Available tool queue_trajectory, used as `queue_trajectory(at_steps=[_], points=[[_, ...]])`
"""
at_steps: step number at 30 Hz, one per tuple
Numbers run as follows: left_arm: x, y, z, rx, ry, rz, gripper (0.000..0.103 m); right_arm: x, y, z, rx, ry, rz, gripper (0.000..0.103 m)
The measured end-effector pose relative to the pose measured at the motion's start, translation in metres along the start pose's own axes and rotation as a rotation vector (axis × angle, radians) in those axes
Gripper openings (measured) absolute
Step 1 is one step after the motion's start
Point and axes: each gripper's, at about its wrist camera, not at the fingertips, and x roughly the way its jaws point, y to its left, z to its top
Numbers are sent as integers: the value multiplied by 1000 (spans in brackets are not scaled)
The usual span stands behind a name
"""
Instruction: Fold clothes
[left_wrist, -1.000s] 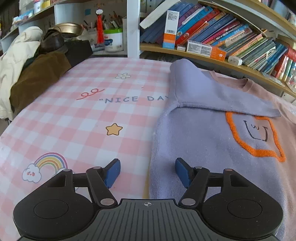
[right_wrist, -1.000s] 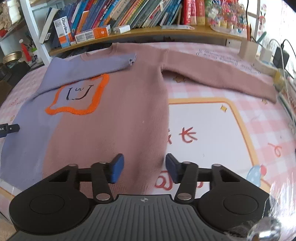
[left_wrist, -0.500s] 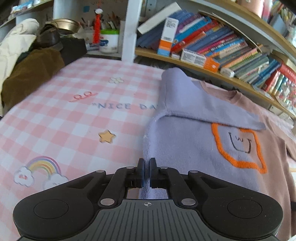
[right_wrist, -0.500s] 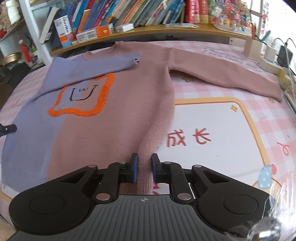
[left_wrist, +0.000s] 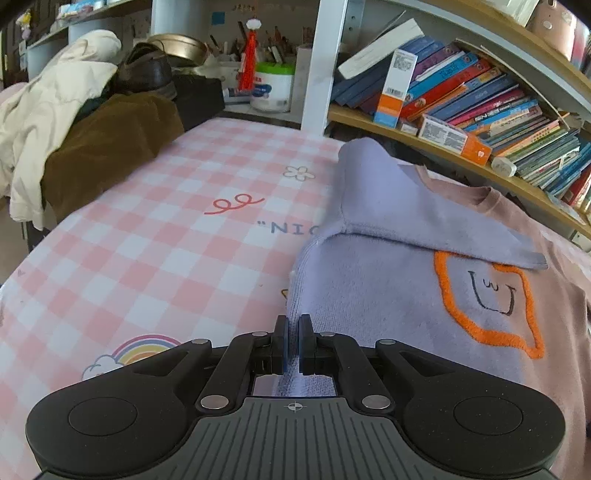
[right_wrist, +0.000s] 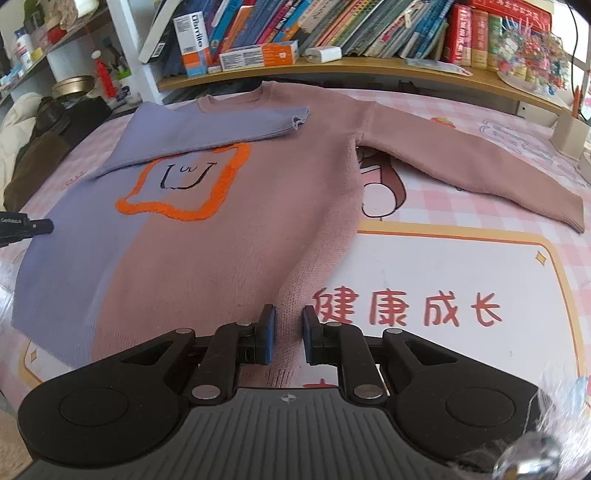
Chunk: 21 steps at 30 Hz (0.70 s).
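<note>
A lilac and dusty-pink sweater (right_wrist: 229, 236) with an orange-outlined face patch lies front up on the table. Its lilac sleeve (right_wrist: 207, 127) is folded across the chest; the pink sleeve (right_wrist: 472, 166) stretches out to the right. My left gripper (left_wrist: 291, 345) is shut on the sweater's lilac bottom-left corner (left_wrist: 369, 302), lifted a little. My right gripper (right_wrist: 287, 334) is shut on the pink bottom-right hem, which rises in a ridge toward the fingers. The left gripper's tip (right_wrist: 33, 227) shows at the far left of the right wrist view.
The pink checked tablecloth (left_wrist: 166, 229) covers the table. Bookshelves (left_wrist: 480, 110) run along the far edge. A pile of clothes and a shoe (left_wrist: 92, 122) sits at the far left. A pale box and cables (right_wrist: 570, 133) stand at the right edge.
Both grippers went from open to shut on the sweater's bottom corners. Since then they have lifted the hem slightly and the views have shifted a little.
</note>
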Motion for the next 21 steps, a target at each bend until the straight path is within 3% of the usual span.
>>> queue_trajectory(at_steps=[11, 14, 15, 17, 21], points=[[-1, 6, -1, 18, 12, -26, 13, -4, 4, -2, 18, -3, -42, 15], [-8, 8, -2, 21, 2, -38, 19, -7, 6, -4, 33, -7, -70, 25], [-11, 8, -3, 24, -3, -44, 22, -9, 7, -4, 39, -13, -80, 33], [-18, 7, -4, 35, -15, -54, 35, -12, 9, -6, 50, -26, -94, 41], [-30, 0, -8, 78, -36, -77, 47, -21, 17, -10, 56, -52, -127, 59]])
